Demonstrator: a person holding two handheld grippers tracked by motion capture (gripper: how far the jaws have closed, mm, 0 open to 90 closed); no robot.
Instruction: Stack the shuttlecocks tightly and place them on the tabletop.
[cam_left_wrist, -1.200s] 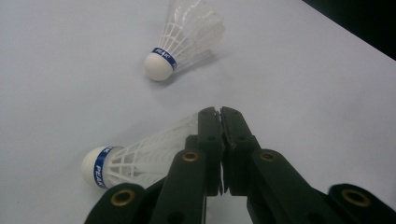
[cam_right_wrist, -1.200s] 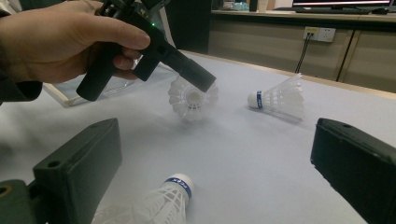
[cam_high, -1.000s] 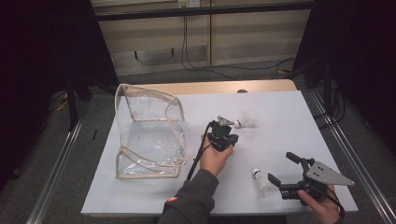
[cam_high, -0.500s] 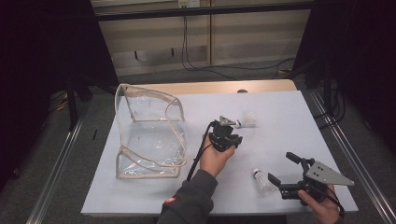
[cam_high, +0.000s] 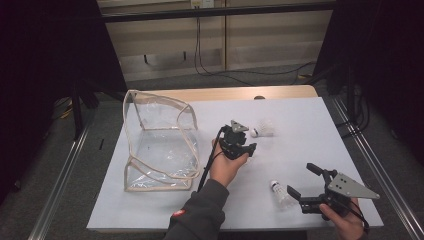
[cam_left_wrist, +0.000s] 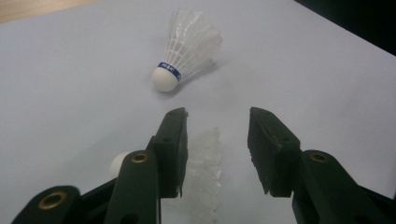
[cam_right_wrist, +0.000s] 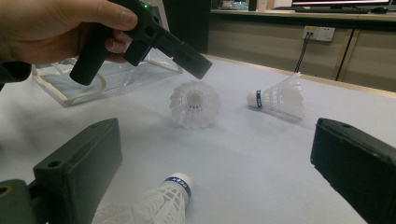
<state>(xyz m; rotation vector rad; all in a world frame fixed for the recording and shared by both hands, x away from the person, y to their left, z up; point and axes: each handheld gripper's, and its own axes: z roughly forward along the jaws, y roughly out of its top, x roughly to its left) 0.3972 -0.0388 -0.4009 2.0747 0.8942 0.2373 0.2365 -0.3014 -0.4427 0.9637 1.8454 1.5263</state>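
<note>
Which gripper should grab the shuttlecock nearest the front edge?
Right. The right gripper is open, with that shuttlecock just in front of it. The left gripper, jaws just opening over another shuttlecock, is farther off.

We are wearing a dark grey sleeve with a small red round badge near its cuff. We are carrying a black plastic left gripper showing brass-coloured rivets, trailing a black cable. Our black right gripper is wearing a grey three-cornered plate dotted with small screws.
</note>
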